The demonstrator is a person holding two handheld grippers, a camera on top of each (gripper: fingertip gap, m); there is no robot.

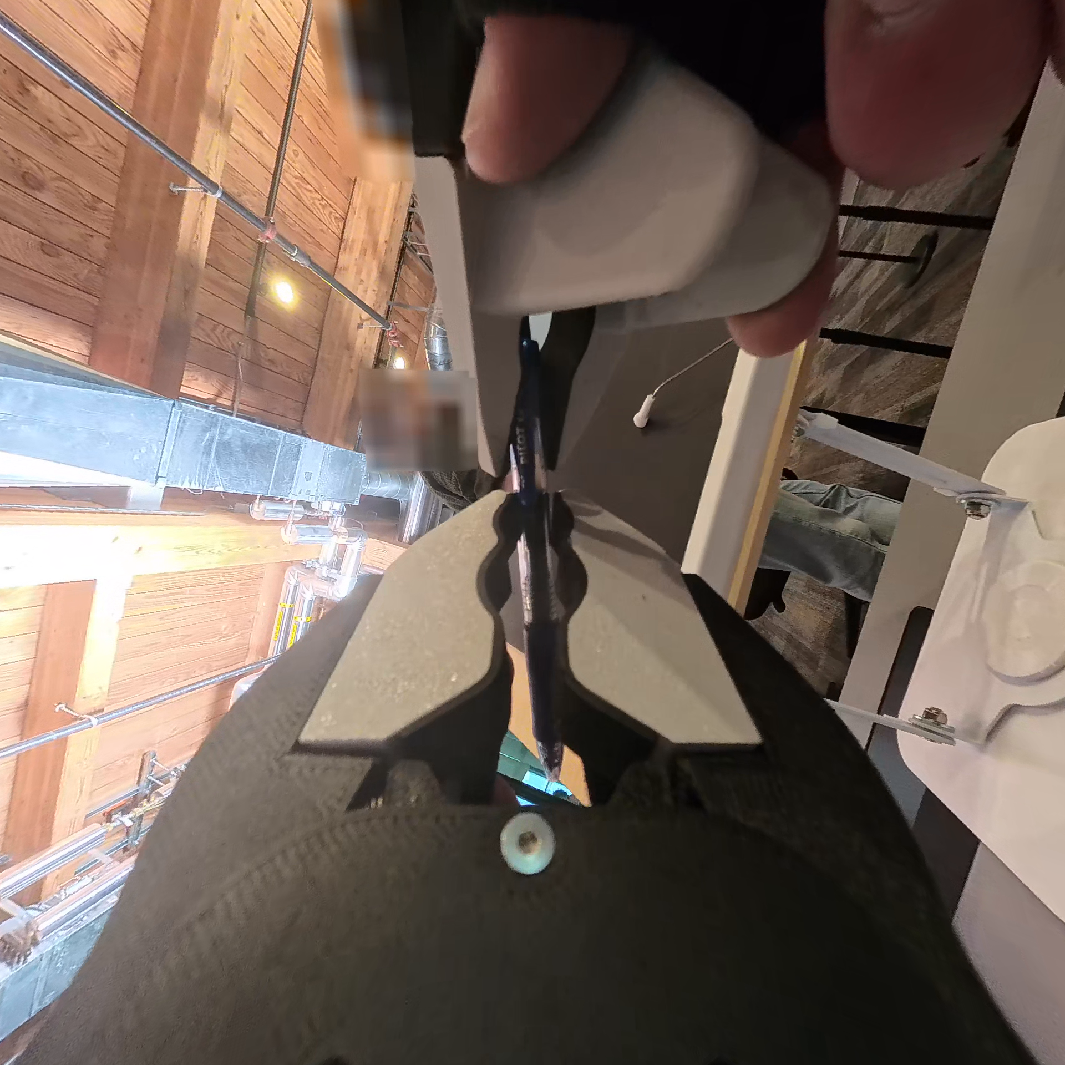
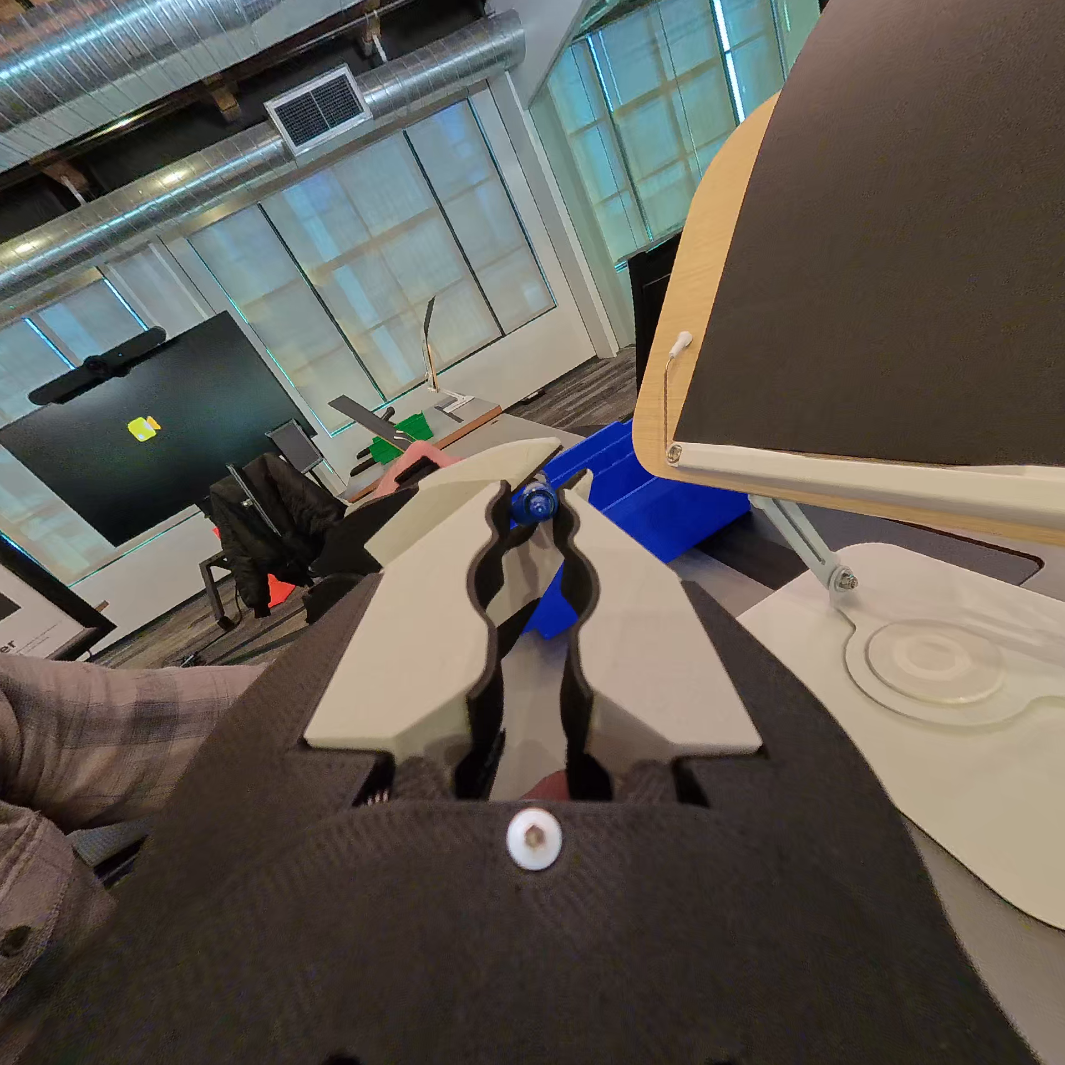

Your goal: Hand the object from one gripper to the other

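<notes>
Holding the slim dark-blue plastic pen [image 1: 536,582] lengthwise between its grey wavy-edged fingers [image 1: 415,622], the left gripper [image 1: 533,507] looked clamped on the barrel, the tip pointing back toward its own camera. Pen was mid-air, shared between both tools, probably so neither let go before the other had it. In the right wrist view the right gripper [image 2: 533,498] was pinching the pen's blue end [image 2: 535,502] at its fingertips, with the other gripper's fingers [image 2: 478,467] crossing just beyond. Couldn't tell how firmly either grip bit. Pen's upper end was hidden behind the right gripper's blurred grey body [image 1: 634,219]. Farther off, a blue plastic bin [image 2: 645,495] was partly blocked.
</notes>
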